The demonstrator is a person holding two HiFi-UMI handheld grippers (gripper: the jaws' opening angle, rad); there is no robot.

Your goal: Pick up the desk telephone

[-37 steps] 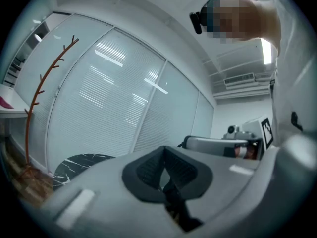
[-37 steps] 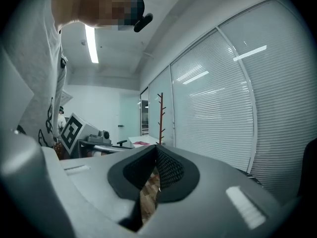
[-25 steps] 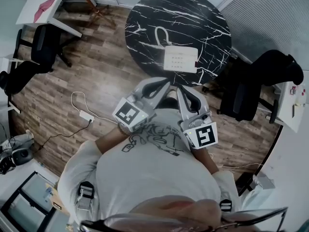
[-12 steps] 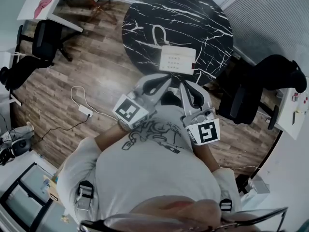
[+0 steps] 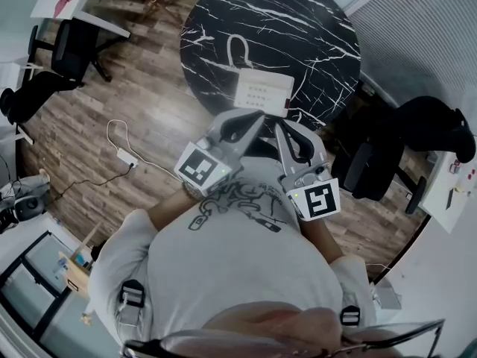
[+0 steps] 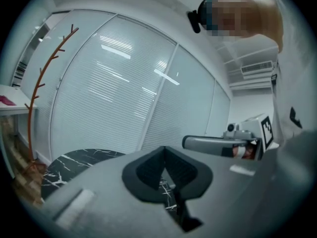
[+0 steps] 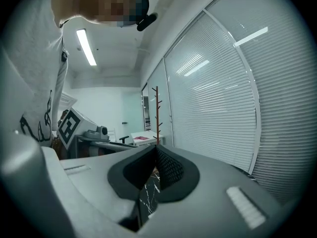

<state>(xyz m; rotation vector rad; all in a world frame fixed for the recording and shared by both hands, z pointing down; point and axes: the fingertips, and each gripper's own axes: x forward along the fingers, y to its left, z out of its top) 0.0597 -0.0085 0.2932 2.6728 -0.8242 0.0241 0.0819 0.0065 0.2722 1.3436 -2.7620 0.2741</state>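
The left gripper (image 6: 165, 155) is pointing across a black marble table (image 6: 74, 165) toward a wall of blinds (image 6: 124, 93), its jaws pressing together on nothing. A reddish coat stand (image 6: 44, 78) is standing at left, and the right gripper (image 6: 190, 143) is showing alongside at right.

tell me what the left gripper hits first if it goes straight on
Probably the white desk telephone at the near edge of the marble table; the left gripper aims at it, though height is unclear.

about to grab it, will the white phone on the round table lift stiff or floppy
The phone looks like a rigid, flat plastic box, so probably stiff and light. Its cord loops loose beyond it, so it will likely trail.
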